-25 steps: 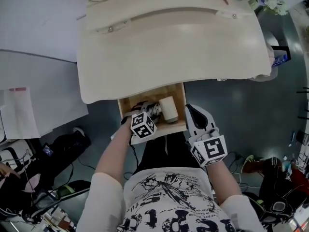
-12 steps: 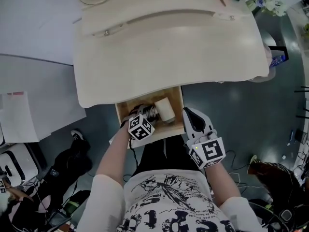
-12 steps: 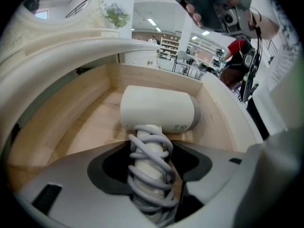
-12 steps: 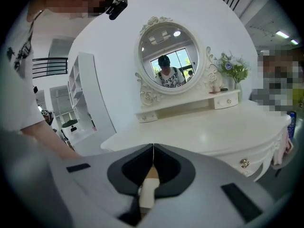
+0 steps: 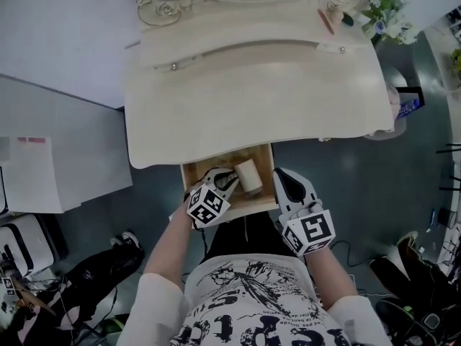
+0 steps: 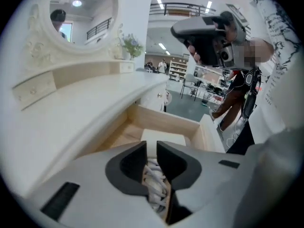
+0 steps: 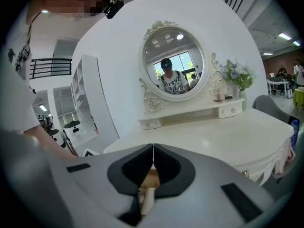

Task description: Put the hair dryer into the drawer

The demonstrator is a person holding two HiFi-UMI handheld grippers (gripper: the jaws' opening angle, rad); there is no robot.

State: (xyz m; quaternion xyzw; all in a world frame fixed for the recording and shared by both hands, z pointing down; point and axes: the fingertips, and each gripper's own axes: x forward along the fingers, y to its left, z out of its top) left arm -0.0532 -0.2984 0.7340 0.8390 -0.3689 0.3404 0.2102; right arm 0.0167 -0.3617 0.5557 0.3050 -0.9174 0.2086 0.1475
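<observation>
- Head view: the hair dryer (image 5: pixel 249 176) lies in the open drawer (image 5: pixel 189 175), whose back part is hidden under the desk (image 5: pixel 252 99). The left gripper (image 5: pixel 225 181) sits over the drawer and covers the dryer's left end. The right gripper (image 5: pixel 282 179) is just beside the drawer's right edge.
- Left gripper view: the jaws stand a narrow gap apart. Past them show the dryer's cream body and a white coiled cord (image 6: pixel 154 184), both partly blocked.
- Right gripper view: the jaws are pressed together and pinch nothing. They hide the drawer almost wholly.
</observation>
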